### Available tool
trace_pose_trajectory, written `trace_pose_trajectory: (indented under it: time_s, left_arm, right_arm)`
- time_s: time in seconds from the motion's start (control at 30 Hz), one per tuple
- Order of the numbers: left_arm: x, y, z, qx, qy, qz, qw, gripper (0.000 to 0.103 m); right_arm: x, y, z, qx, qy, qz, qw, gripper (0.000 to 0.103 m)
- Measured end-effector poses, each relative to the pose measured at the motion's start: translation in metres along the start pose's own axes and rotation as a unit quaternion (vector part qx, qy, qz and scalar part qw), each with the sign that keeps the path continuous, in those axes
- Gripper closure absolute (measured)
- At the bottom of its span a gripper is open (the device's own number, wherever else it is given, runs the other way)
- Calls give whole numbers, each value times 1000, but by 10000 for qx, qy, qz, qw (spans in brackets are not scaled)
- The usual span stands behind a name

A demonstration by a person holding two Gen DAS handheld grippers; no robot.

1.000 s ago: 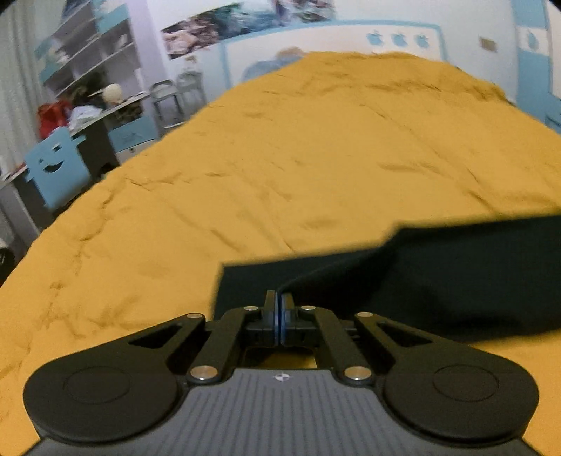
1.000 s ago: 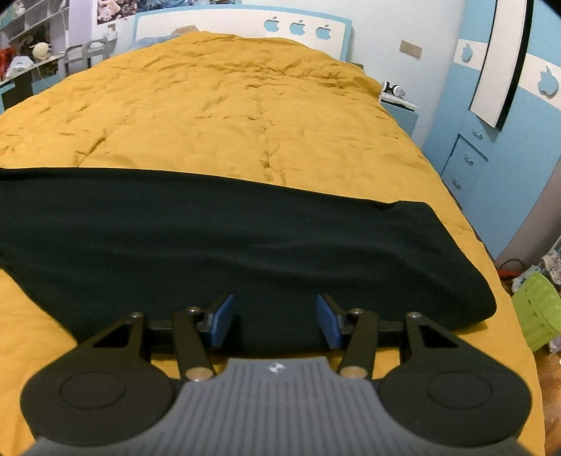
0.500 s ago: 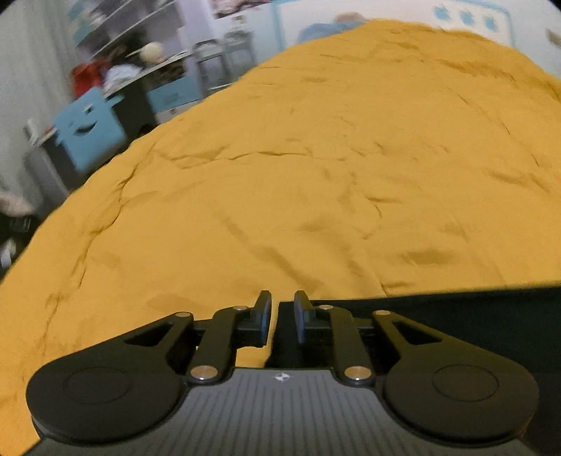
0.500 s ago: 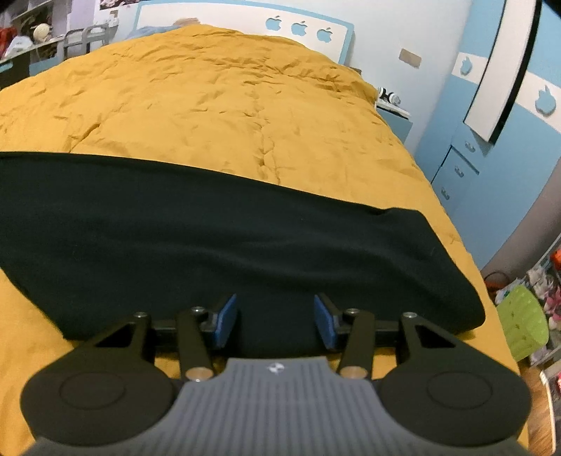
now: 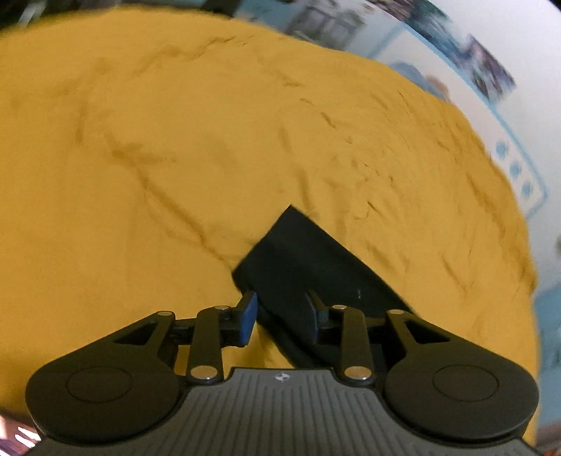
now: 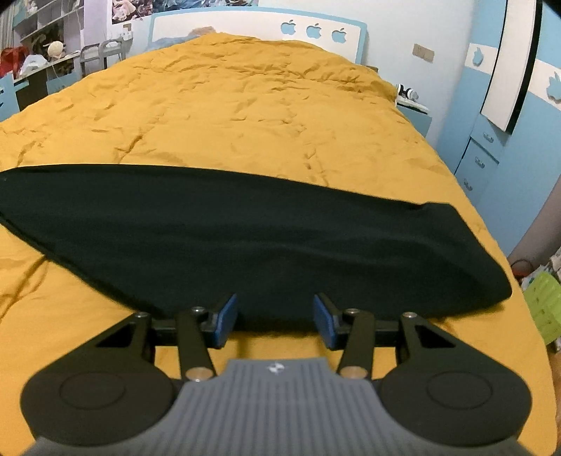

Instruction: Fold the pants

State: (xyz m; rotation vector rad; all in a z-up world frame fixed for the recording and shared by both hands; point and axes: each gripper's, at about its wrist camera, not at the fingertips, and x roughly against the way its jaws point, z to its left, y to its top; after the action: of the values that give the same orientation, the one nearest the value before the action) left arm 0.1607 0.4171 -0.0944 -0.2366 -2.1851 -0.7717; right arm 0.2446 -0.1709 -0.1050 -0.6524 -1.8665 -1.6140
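Dark pants (image 6: 245, 231) lie flat across the yellow bed cover (image 6: 245, 105), stretched from left to right in the right wrist view. My right gripper (image 6: 275, 315) is open and empty just above their near edge. In the left wrist view one narrow end of the pants (image 5: 308, 266) lies on the cover (image 5: 140, 175). My left gripper (image 5: 280, 315) is open over that end, with nothing held. The view is blurred and tilted.
A blue and white headboard (image 6: 259, 21) stands at the far end of the bed. Blue drawers (image 6: 484, 154) and a nightstand (image 6: 413, 108) are on the right. A desk and shelves (image 6: 38, 66) are on the left. A green basket (image 6: 543, 301) sits right of the bed.
My left gripper has let go of the pants' corner and opened, then swung and tilted over the pants' end. The right gripper stayed open and shifted slightly.
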Motion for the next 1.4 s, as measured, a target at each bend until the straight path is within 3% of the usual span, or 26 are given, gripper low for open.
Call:
trace_pose_trajectory:
  time_s: [0.13, 0.27, 0.43, 0.57, 0.67, 0.7, 0.73, 0.8, 0.9, 1.07, 1.2, 1.27, 1.33, 1.4]
  left_arm:
    - [-17, -2, 20, 837, -158, -94, 9963, 64]
    - [-21, -3, 28, 1132, -241, -316, 9928, 66]
    - [-25, 1, 26, 1022, -165, -387, 9939, 95]
    - [-23, 5, 26, 960, -238, -443, 9941, 99]
    - [-15, 12, 15, 635, -237, -572, 9961, 100]
    - [-9, 15, 11, 496, -287, -643, 9963, 100]
    - [0, 20, 7, 404, -365, -718, 9959, 100]
    - [10, 26, 3, 282, -486, -730, 9957, 100]
    - [1, 22, 8, -106, -32, -460, 9989, 100]
    - [-27, 8, 35, 83, 211, -184, 9996, 99]
    - [-29, 16, 21, -239, 495, -110, 9984, 87]
    - [-18, 17, 5, -758, 748, -222, 9941, 85]
    - [-6, 15, -14, -1478, 1066, -299, 9828, 84]
    - [8, 8, -30, -2061, 1073, -398, 9718, 84]
  right_arm:
    - [14, -13, 9, -68, -8, 116, 9999, 60]
    - [23, -23, 22, 48, -28, 180, 9998, 60]
    - [15, -19, 42, -123, 217, 243, 9994, 60]
    - [0, -16, 50, -559, 308, 407, 9971, 69]
    - [-9, -12, 42, -1030, 371, 399, 9932, 80]
    - [-10, -10, 39, -1149, 446, 369, 9917, 100]
    - [-9, -7, 35, -1248, 523, 347, 9902, 103]
    - [0, -1, 32, -1232, 578, 263, 9904, 103]
    - [11, -2, 34, -883, 488, 333, 9943, 103]
    - [-5, -21, 33, -879, 537, 792, 9915, 103]
    - [-6, -17, 31, -831, 597, 847, 9911, 103]
    - [-2, -15, 31, -712, 634, 919, 9912, 103]
    - [6, -14, 32, -515, 631, 936, 9923, 99]
    - [15, -12, 32, -347, 673, 858, 9934, 98]
